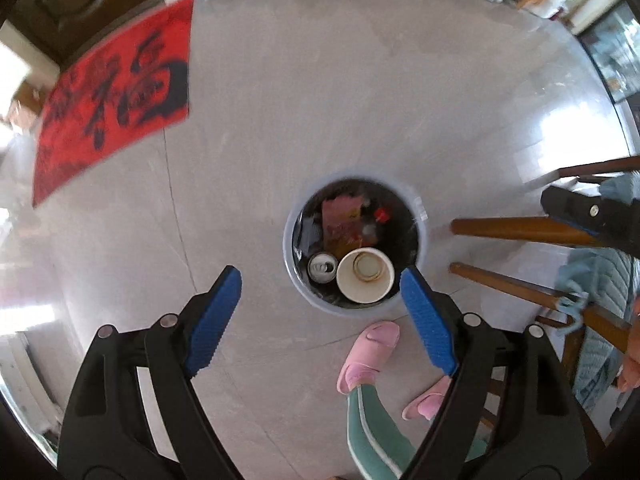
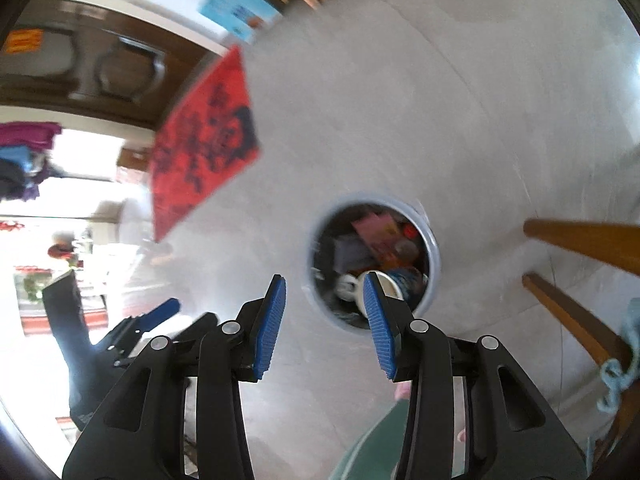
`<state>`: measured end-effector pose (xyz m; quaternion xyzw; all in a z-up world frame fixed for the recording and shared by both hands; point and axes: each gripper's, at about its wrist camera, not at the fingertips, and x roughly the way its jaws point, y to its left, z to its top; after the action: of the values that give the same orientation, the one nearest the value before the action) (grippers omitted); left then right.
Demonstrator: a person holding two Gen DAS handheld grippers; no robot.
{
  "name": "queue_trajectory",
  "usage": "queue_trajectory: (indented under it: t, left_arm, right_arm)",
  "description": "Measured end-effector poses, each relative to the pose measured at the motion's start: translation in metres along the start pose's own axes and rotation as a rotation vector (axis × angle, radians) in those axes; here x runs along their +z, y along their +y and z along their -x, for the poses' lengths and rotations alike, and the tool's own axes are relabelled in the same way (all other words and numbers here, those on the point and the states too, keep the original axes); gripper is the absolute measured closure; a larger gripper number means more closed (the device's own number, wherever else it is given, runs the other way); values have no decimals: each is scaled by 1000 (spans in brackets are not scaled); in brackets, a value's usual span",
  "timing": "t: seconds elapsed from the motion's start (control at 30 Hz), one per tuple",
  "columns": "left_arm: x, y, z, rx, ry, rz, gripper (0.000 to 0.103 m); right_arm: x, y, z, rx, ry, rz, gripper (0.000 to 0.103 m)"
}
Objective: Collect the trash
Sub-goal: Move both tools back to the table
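A round grey trash bin with a black liner stands on the floor below both grippers. It holds a white paper cup, a drink can and a red-and-yellow wrapper. My left gripper is open and empty, high above the bin's near rim. The bin also shows in the right wrist view, blurred. My right gripper is open and empty above the bin's left rim. The right gripper's tip shows in the left wrist view.
A red mat with black calligraphy lies on the grey tile floor at left. Wooden chair legs with a blue cloth stand to the right. The person's pink slippers are beside the bin. A dark wooden door is far left.
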<state>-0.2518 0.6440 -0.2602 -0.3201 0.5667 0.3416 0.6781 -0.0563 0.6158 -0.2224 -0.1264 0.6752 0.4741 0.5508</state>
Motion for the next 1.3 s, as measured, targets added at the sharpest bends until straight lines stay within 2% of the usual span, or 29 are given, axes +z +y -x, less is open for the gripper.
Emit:
queue_trajectory:
  t: [0.17, 0.3, 0.4, 0.43, 0.53, 0.6, 0.7, 0.83, 0.97, 1.1, 1.3]
  left_arm:
    - [11, -39, 90, 10, -94, -86, 24]
    - [17, -65, 150, 7, -162, -95, 24]
    - [19, -89, 198, -2, -230, -137, 22]
    - [18, -96, 209, -3, -246, -150, 22]
    - [20, -132, 253, -40, -320, -203, 22]
    - [18, -164, 282, -73, -384, -255, 18]
    - [14, -222, 317, -140, -465, -358, 16]
    - [-3, -308, 337, -227, -505, -534, 16]
    - [-28, -382, 338, -308, -485, -689, 16]
    - [-57, -453, 335, -373, -449, -829, 15]
    - [-99, -537, 331, -445, -388, -986, 15]
  right_arm:
    - [0, 38, 101, 27, -118, 68, 59]
    - [0, 51, 178, 25, -203, 108, 59]
    - [-3, 47, 243, 23, -291, 123, 58]
    - [-5, 43, 260, 21, -319, 121, 53]
    - [-17, 27, 318, 5, -413, 107, 49]
    - [-31, 9, 355, -5, -470, 79, 48]
    - [-59, -30, 405, -39, -555, 14, 42]
    - [-112, -92, 461, -107, -654, -106, 41]
    - [-170, -156, 503, -182, -728, -247, 40]
    - [-244, -220, 543, -258, -803, -418, 37]
    - [-333, -281, 576, -349, -868, -623, 37]
